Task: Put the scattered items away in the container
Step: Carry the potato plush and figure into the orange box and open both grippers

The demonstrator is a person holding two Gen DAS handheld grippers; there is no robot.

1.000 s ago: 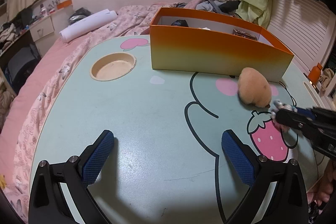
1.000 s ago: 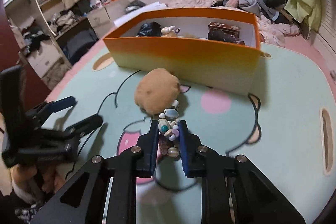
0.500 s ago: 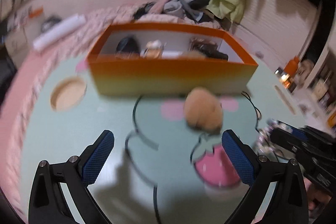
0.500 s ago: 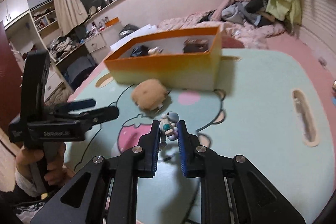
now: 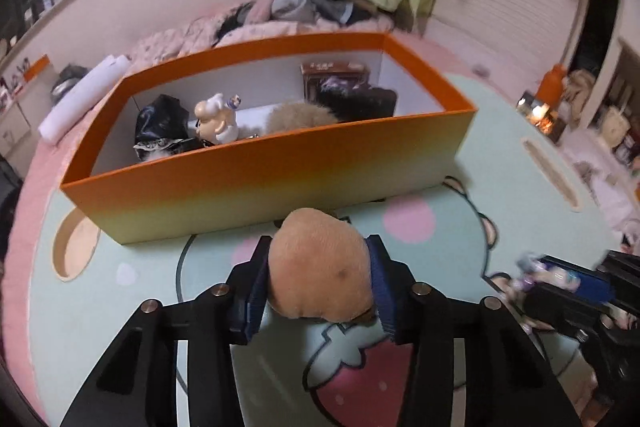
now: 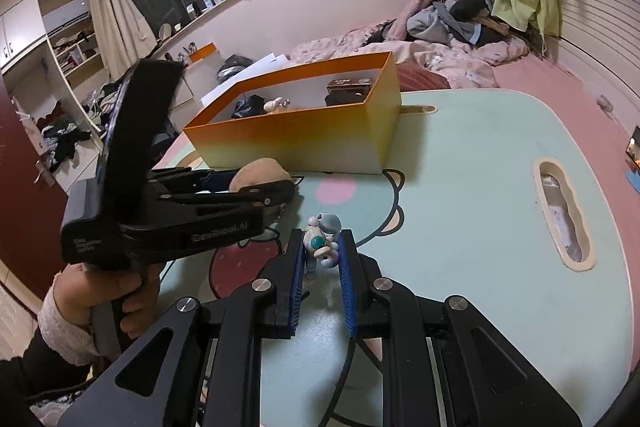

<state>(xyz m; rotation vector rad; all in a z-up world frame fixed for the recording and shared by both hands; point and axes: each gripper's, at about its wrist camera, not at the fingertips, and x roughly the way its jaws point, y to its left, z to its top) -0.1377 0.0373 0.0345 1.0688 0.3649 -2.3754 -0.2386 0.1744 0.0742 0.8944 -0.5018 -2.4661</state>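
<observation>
Both grippers are loaded. Nearest in the left wrist view, the left gripper (image 5: 320, 279) has just been closing its jaws, and its blue pads now press on either side of a tan plush toy (image 5: 318, 267), which sits just above the strawberry print on the mint-green table (image 5: 500, 195). The right gripper (image 6: 320, 263) is clamped tight on a small pale charm figure (image 6: 321, 242) with a teal bead, held upright between its pads over the same table. From the right wrist view, a hand (image 6: 116, 291) with a fuzzy cuff grips the left tool's handle at the table's near-left edge.

Just beyond the plush toy stands the orange box (image 5: 260, 183), open-topped, its long side facing the grippers. Inside lie a black glossy bundle (image 5: 162, 119), a small white figurine (image 5: 218, 119), something tan and furry (image 5: 300, 117) and a dark brown case (image 5: 334, 77).

Farther back, a bed (image 6: 440, 59) carries a heap of clothes (image 6: 460, 11).
</observation>
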